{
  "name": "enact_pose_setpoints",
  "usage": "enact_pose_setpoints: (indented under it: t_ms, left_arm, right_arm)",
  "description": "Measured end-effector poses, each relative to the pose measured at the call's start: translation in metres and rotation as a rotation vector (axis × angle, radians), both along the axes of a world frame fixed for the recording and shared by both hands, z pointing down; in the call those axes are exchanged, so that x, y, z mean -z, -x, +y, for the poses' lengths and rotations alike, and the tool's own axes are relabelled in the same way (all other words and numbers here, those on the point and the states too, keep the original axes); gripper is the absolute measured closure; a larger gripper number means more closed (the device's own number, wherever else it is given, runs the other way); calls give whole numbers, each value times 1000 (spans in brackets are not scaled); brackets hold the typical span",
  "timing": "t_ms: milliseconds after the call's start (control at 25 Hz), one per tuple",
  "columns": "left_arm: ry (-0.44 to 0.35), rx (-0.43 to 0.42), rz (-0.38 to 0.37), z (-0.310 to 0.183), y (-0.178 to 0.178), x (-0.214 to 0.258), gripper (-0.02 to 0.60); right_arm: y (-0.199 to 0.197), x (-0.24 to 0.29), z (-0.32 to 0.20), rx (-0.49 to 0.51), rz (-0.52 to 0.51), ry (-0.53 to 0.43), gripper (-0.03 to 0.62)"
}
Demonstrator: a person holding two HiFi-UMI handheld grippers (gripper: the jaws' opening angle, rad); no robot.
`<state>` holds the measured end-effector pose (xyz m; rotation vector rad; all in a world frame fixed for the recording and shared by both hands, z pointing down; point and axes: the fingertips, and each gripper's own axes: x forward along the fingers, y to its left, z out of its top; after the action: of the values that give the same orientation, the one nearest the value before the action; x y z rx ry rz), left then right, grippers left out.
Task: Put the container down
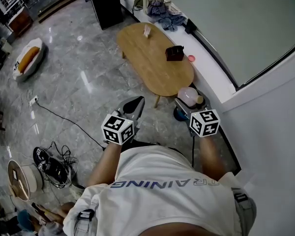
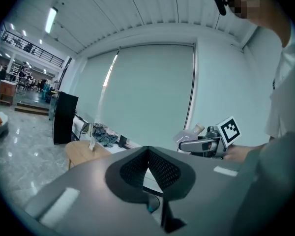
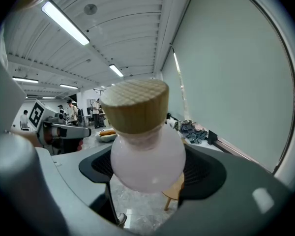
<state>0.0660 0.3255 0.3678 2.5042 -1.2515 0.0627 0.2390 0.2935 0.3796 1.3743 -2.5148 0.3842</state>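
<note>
A pale pink round container (image 3: 146,157) with a cork-coloured lid (image 3: 135,105) sits between the pads of my right gripper (image 3: 147,167), which is shut on its bulb. In the head view the container (image 1: 189,96) is held up in the air just off the near end of the oval wooden table (image 1: 152,63). My left gripper (image 1: 136,103) is level with it to the left, over the floor. Its jaws meet at a point with nothing between them (image 2: 148,152). The left gripper view shows the right gripper (image 2: 202,144) carrying the container (image 2: 189,133).
On the table are a black box (image 1: 175,53), a small pink item (image 1: 191,58) and a small upright piece (image 1: 147,31). A white ledge with clothes (image 1: 160,6) runs along the wall. Cables (image 1: 51,161) and a cushion (image 1: 27,58) lie on the marble floor.
</note>
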Motion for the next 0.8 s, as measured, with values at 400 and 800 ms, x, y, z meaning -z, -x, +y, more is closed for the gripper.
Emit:
enact_pose_setpoints:
  t_ms: [400,800]
  left_arm:
    - [20,-20,9,-12,10,-4,581]
    - [29,-45,19,-67,58,-2,581]
  right_arm:
    - [13,1,-10,1,-20,7,184]
    - [58,5,-59,-23,-30,18,184]
